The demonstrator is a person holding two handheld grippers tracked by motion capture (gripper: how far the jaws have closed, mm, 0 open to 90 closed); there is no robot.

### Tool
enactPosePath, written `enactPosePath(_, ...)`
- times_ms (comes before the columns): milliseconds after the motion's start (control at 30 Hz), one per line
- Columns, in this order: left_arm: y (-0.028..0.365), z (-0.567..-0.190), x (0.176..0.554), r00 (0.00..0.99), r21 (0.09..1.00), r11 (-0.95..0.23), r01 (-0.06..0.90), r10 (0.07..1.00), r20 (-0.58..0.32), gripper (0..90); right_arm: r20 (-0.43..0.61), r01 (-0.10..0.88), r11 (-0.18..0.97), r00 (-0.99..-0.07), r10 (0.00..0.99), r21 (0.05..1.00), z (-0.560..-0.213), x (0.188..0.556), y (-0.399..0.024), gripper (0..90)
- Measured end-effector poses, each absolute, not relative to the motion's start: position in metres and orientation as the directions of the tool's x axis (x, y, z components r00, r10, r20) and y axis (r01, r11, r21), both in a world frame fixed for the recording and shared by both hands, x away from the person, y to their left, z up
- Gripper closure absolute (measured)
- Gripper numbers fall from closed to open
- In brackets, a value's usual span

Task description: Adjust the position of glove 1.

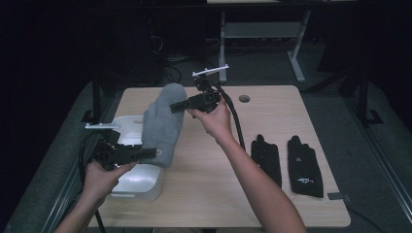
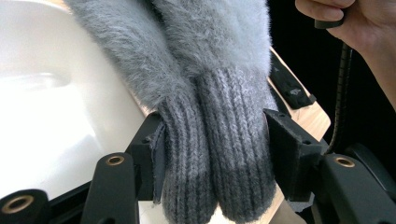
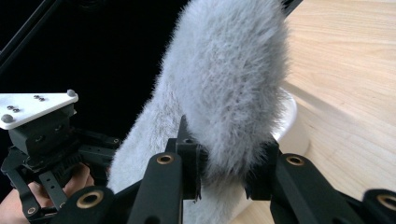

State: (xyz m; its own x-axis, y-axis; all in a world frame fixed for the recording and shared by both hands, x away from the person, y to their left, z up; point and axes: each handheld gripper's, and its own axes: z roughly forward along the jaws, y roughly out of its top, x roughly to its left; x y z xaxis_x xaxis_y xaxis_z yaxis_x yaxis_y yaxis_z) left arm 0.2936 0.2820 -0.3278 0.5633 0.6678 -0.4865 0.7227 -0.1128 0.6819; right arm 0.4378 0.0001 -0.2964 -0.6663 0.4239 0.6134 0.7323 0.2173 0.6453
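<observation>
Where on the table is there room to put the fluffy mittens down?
The widest bare wood lies mid-table, between the white bin on the left and the two black gloves on the right. A bare strip also runs along the far edge near the round hole. The left side is crowded by the bin; the right is taken by the gloves.

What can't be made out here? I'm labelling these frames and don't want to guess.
- Inside of the white bin: high view, covered by the grey mittens and the left gripper.
- White print on the black gloves: high view, too small to read.
- Mitten cuff ends: left gripper view, cut off by the bottom edge.
- Mitten fingertips: right gripper view, cut off by the top edge.
</observation>
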Motion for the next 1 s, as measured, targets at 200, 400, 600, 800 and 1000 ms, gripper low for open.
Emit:
enactPosePath(200, 0.295, -0.33, 0.289, 0.539, 0.675, -0.085, 0.733, 0.679, -0.499, 43.9, 0.623, 0.734, 0.23, -0.669, 0.406, 0.639, -0.299, 0.439, 0.019, 71.5)
enactPosePath(400, 0.308, -0.333, 0.286, 0.524, 0.671, -0.073, 0.738, 0.687, -0.503, 43.9, 0.625, 0.733, 0.237, -0.672, 0.398, 0.637, -0.303, 0.44, 0.031, 71.5)
enactPosePath(600, 0.315, -0.337, 0.284, 0.515, 0.668, -0.064, 0.741, 0.693, -0.505, 43.9, 0.632, 0.737, 0.247, -0.67, 0.39, 0.629, -0.307, 0.441, 0.04, 71.5)
enactPosePath(800, 0.323, -0.34, 0.281, 0.502, 0.661, -0.055, 0.749, 0.698, -0.511, 43.9, 0.636, 0.738, 0.253, -0.67, 0.384, 0.625, -0.31, 0.44, 0.049, 71.5)
enactPosePath(1000, 0.328, -0.343, 0.279, 0.493, 0.656, -0.048, 0.754, 0.702, -0.514, 43.8, 0.639, 0.741, 0.259, -0.667, 0.383, 0.619, -0.313, 0.44, 0.056, 71.6)
